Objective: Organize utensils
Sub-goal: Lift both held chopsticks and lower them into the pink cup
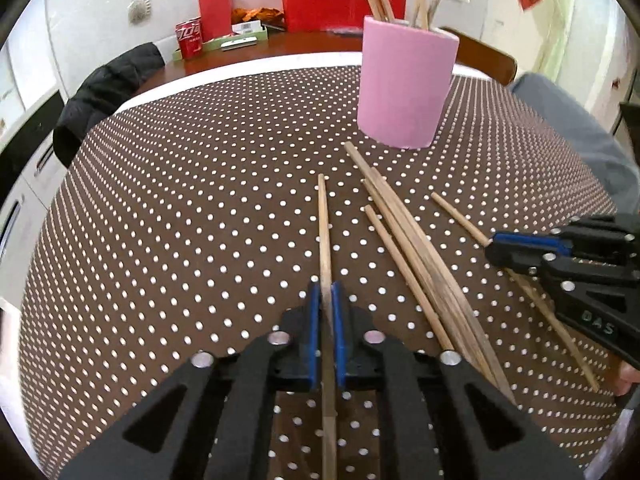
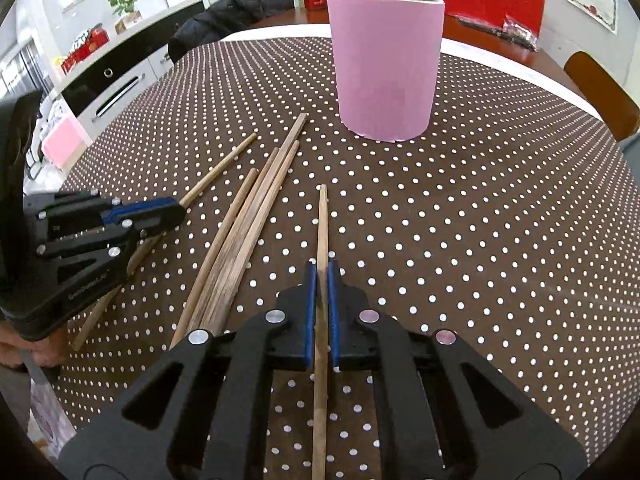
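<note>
On the dotted cloth (image 1: 180,200), just short of the pink cup (image 1: 404,84): a hold already made on each side. Left gripper (image 1: 326,320) clamped on the left stick (image 1: 324,232), pads closed across its nearer half, the far end pointing toward the cup. Right gripper (image 2: 322,300) pinched the same way on the right stick (image 2: 322,220). Between the two, four loose sticks (image 1: 400,240) lying side by side and touching, gripped by nothing. More sticks standing upright in the cup. Cannot tell whether either gripped stick is off the cloth yet. Likely to handle as thin bamboo does: very light, stiff, smooth and a little slippery, so prone to pivot or slide in flat pads rather than bend. Best taken near the middle, or slightly toward the thicker end, for balance — a grip close to one end probably lets the long part droop. Probably needs tipping nearly upright before going in, clear of the sticks already leaning there. Little risk of breakage; more of a dropped or rolling stick.
</note>
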Action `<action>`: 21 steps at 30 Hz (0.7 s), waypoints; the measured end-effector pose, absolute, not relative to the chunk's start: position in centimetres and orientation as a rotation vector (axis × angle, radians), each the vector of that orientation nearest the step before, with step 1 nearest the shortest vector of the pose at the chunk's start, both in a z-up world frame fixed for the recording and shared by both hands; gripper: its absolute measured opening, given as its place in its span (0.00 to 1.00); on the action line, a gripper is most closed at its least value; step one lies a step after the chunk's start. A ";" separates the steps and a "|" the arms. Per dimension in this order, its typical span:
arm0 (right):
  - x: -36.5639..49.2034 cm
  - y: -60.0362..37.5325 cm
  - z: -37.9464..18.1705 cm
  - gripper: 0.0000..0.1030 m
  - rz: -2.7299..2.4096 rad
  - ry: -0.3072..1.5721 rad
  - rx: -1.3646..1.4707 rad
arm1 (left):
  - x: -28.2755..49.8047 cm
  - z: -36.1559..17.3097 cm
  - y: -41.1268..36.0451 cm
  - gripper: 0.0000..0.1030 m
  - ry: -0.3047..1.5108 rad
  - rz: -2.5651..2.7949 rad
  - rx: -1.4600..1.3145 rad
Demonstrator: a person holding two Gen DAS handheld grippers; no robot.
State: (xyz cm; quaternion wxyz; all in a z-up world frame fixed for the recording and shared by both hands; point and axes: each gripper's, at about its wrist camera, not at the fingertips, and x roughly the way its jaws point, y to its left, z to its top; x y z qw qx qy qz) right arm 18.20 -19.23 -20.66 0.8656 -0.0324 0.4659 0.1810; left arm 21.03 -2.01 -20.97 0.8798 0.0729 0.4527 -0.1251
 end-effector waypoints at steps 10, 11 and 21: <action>18.2 -17.9 -20.6 0.06 0.339 0.969 -0.116 | 22.6 -20.6 -1.4 0.05 0.947 -0.317 0.119; 18.1 -18.5 -20.6 0.06 0.348 0.961 -0.070 | 22.3 -20.4 -1.1 0.05 0.932 -0.313 0.099; 17.2 -22.1 -15.2 0.06 0.459 0.725 0.199 | 19.6 -12.6 0.8 0.05 0.623 -0.297 -0.083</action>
